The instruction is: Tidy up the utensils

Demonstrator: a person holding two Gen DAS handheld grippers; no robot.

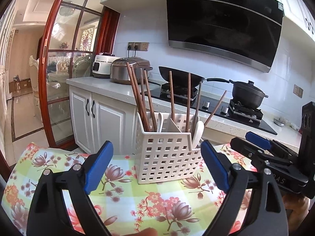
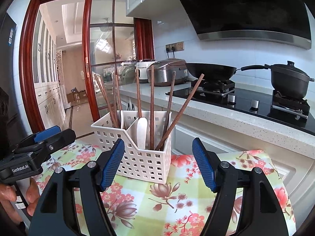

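Chopsticks (image 1: 140, 96) stand upright in the white perforated caddy (image 1: 167, 157), seen from the left wrist view at twelve o'clock from the left gripper (image 1: 157, 167) — dead ahead, just beyond the blue pads, on the floral cloth of the bench (image 1: 122, 192). Their long axes run near vertical: one bundle leans toward eleven o'clock in the left compartment, and others stand spread in the right compartment with one tipping to one o'clock. A white spoon (image 1: 198, 133) rests at the caddy's right corner. The jaws stand wide apart and hold nothing; the caddy's front face sits between their lines but touches neither pad. The right gripper (image 1: 261, 147) shows at three o'clock, beside the caddy. Its body carries faint raised letters, too partial to read.

From the right wrist view, the right gripper (image 2: 158, 163) has the caddy (image 2: 137, 157) at eleven to twelve o'clock, its near corner just past the left pad. Jaws well spread, empty. The chopsticks (image 2: 152, 106) in the nearer compartment rise straight up, one slanting toward one o'clock; the spoon (image 2: 142, 131) stands among them. The left gripper (image 2: 39, 141) lies at nine o'clock, marked "GenRobot.AI", a person's fingers (image 2: 31, 196) below it.

Both grippers look about equally near — the right one seems better lined up with the spoon's compartment.
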